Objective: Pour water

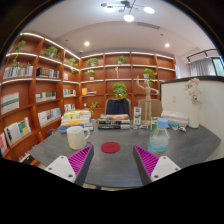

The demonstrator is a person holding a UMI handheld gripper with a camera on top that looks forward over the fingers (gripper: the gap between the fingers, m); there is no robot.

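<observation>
Indoors, grey table (190, 148) with bottle (159, 137) and white cup (76, 137), wooden bookshelves (35, 90), gripper (113, 158) open, empty

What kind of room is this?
Probably a library or office reading room: wooden bookshelves full of books line the walls, with potted plants on top, and a grey table holding a cup ahead of the open fingers.

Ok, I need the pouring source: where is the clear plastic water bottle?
In the gripper view, the clear plastic water bottle stands on the grey table, just beyond the open gripper's right finger, right of the red coaster.
</observation>
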